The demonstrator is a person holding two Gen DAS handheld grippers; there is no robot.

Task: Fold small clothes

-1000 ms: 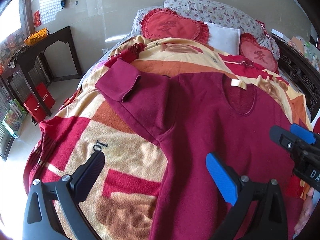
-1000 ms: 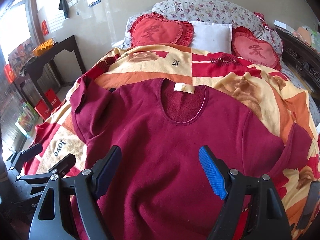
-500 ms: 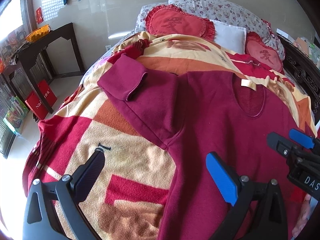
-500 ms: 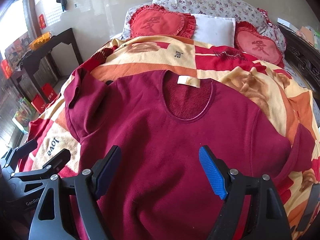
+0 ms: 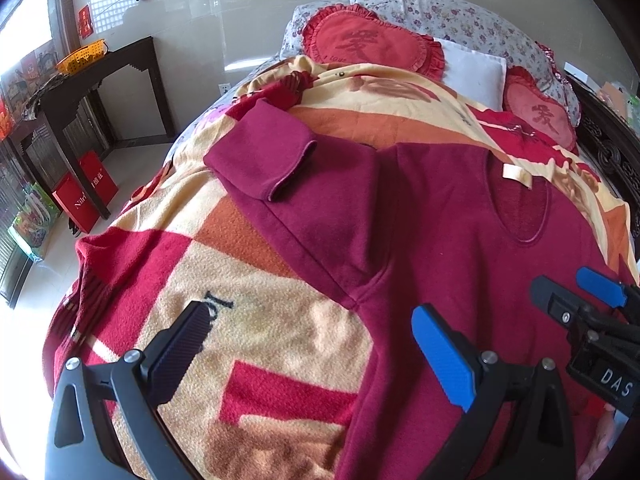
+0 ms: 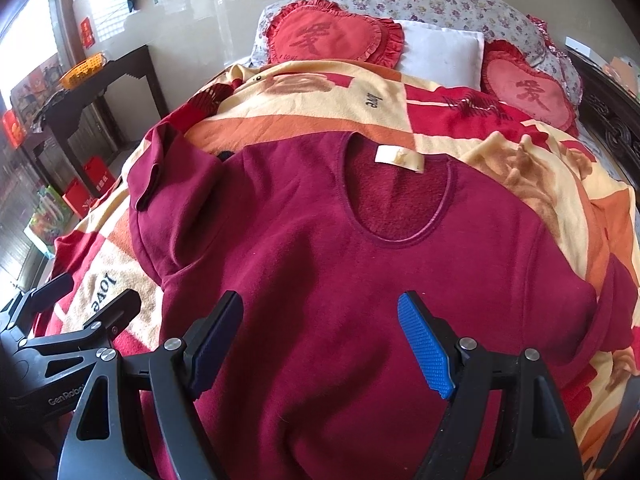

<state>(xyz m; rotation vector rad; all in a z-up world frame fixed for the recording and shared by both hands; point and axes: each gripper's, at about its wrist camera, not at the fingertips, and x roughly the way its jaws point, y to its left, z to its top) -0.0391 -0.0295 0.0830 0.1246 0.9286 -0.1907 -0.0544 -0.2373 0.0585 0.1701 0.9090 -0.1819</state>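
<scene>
At lower frame, both left claw (image 5: pixel 310 354) and right claw (image 6: pixel 320 334) released above maroon top (image 6: pixel 340 272); risk: doubled-back sleeve (image 5: pixel 260 156) skews fold

A maroon sweater (image 5: pixel 420 240) is lying face up on the patterned blanket (image 5: pixel 260 320), its sleeve (image 5: pixel 264 156) doubling back on itself toward the bed's left edge. The left gripper (image 5: pixel 312 344) is hanging wide apart over the sweater's side seam, gripping nothing, while the right gripper (image 5: pixel 576 296) is showing at the right edge with 2 heart cushions (image 5: pixel 368 44) sitting by the headboard end.
</scene>
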